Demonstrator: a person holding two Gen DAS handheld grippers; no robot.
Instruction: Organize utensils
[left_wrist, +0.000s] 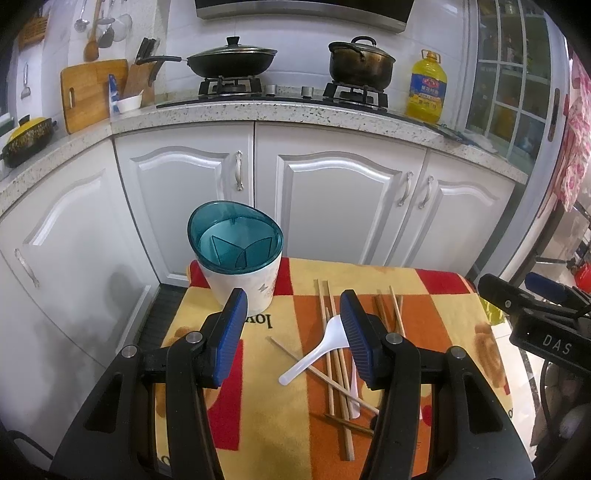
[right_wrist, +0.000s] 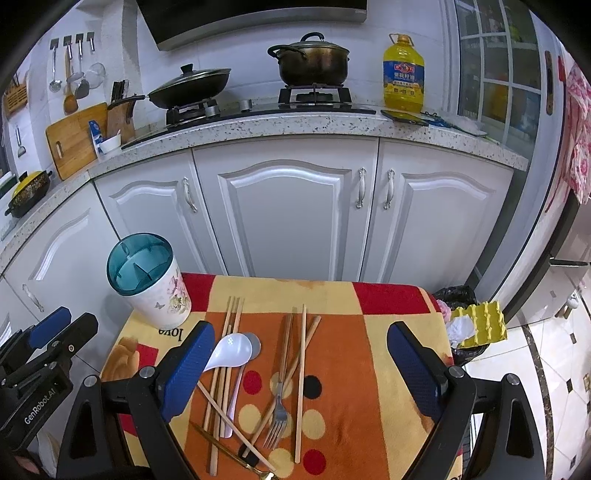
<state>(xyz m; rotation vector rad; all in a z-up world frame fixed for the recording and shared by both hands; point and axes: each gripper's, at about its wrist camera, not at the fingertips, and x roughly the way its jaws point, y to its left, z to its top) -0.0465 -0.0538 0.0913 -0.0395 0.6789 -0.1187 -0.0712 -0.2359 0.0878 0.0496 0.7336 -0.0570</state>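
Observation:
A white utensil holder (left_wrist: 242, 284) with a teal divided insert stands at the far left of a patterned cloth (left_wrist: 436, 321); it also shows in the right wrist view (right_wrist: 159, 295). Several wooden chopsticks (right_wrist: 301, 384), a white spoon (right_wrist: 231, 350) and a metal fork (right_wrist: 279, 413) lie scattered on the cloth. The spoon (left_wrist: 317, 352) and chopsticks (left_wrist: 327, 332) also show in the left wrist view. My left gripper (left_wrist: 293, 306) is open and empty above the cloth, right of the holder. My right gripper (right_wrist: 301, 339) is open and empty above the utensil pile.
White kitchen cabinets (right_wrist: 288, 214) stand behind the cloth-covered table, under a counter with a stove, wok (left_wrist: 231, 61) and pot (left_wrist: 360, 62). A bin with a yellow egg carton (right_wrist: 480, 321) sits at the table's right. A gold-handled utensil (right_wrist: 236, 458) lies at the near edge.

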